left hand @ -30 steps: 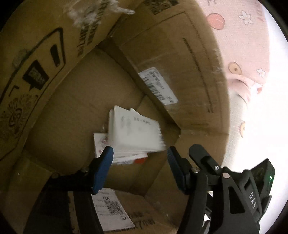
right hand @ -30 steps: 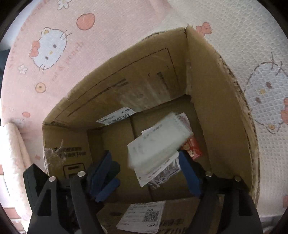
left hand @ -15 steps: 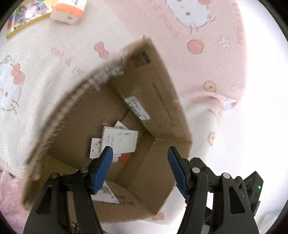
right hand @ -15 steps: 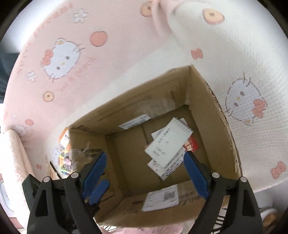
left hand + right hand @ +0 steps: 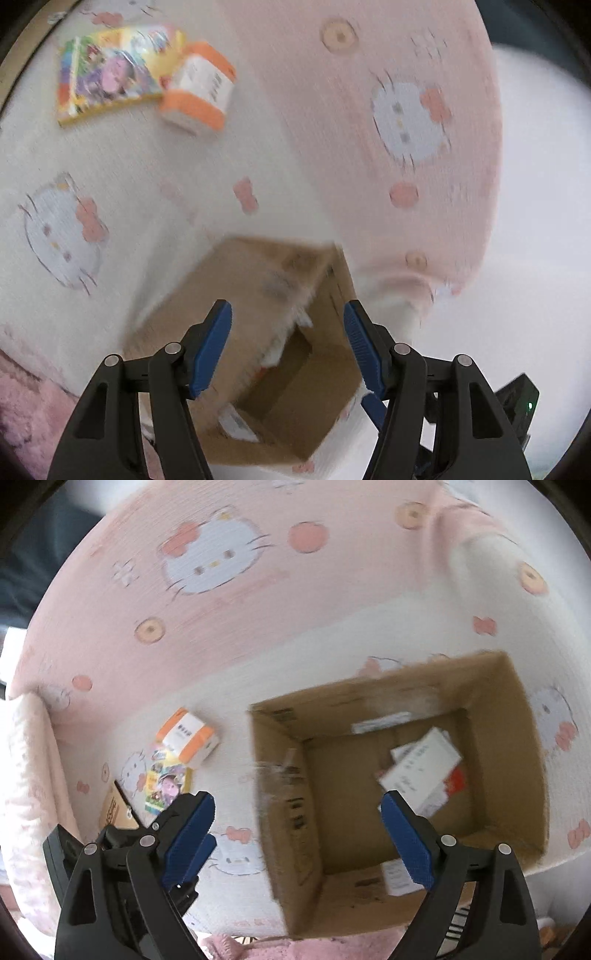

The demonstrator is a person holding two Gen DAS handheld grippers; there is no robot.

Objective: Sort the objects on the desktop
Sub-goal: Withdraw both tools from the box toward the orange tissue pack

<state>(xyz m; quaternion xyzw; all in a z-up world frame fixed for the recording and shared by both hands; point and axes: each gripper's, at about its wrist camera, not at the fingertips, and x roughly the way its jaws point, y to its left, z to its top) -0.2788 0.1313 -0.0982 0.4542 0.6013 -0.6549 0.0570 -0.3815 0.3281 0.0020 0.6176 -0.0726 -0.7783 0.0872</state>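
An open cardboard box [image 5: 495, 686] stands on the Hello Kitty cloth; it also shows in the left wrist view [image 5: 258, 280], blurred. White paper packs [image 5: 421, 766] lie on its floor over a red item [image 5: 456, 781]. An orange-and-white small box [image 5: 186, 738] and a colourful booklet [image 5: 168, 786] lie left of the box; both show in the left wrist view, the small box [image 5: 197, 94] and booklet [image 5: 110, 74] far off. My left gripper [image 5: 287, 347] is open and empty above the box. My right gripper [image 5: 297, 843] is open and empty above the box's left wall.
A pink and white Hello Kitty cloth [image 5: 258, 602] covers the surface. A brown cardboard item [image 5: 114, 808] lies by the booklet. A fluffy pink fabric [image 5: 18, 406] lies at the near edge. The left gripper's body shows beside my right gripper's left finger [image 5: 184, 834].
Both grippers have pulled up and out of the box, empty and open. The white paper pack dropped onto the box floor. The views now take in the cloth, small box and booklet.
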